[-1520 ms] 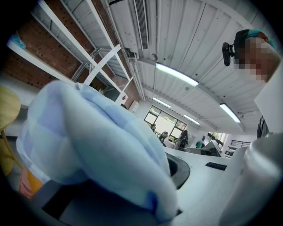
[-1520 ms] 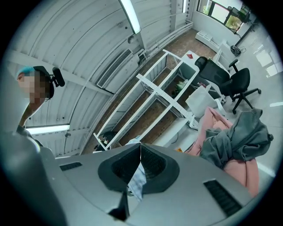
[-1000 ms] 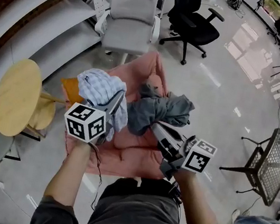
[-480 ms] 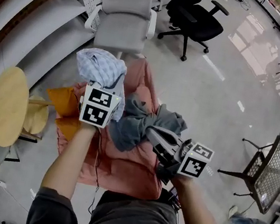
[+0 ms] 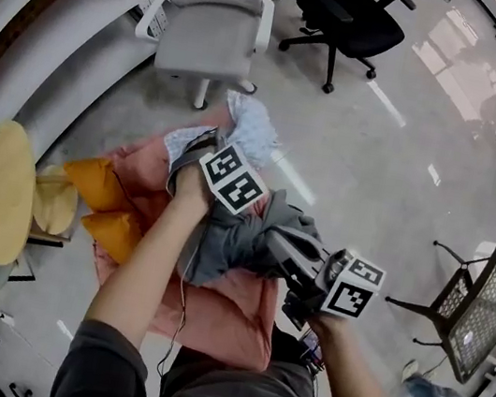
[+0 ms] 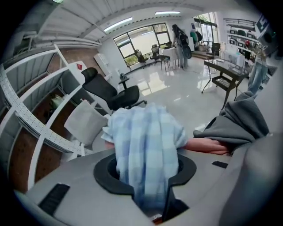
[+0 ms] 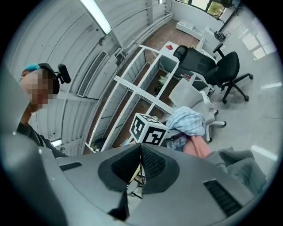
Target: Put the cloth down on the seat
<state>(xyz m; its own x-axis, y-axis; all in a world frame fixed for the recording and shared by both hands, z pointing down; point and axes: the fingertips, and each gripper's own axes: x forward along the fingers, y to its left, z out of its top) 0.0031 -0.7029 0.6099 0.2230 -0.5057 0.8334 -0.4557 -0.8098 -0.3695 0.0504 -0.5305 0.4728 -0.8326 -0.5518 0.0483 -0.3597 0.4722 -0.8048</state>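
Your left gripper (image 6: 148, 181): jaws opening, blue checked cloth (image 6: 146, 141) between them, per its own view. Only head view places it at the far edge of the pink seat (image 5: 236, 319). Your right gripper (image 7: 138, 152): jaws pressed together, empty.

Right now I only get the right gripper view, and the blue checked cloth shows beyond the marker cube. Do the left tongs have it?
Observer: In the left gripper view the blue checked cloth runs between the left tongs, and their jaws are opening.
Operator: What is under it?
Observer: The head view shows it over the far end of the pink seat, next to a grey garment.
Operator: Where are my right tongs?
Observer: In the head view the right tongs point at that grey garment from the near side. I cannot tell whether they touch it.
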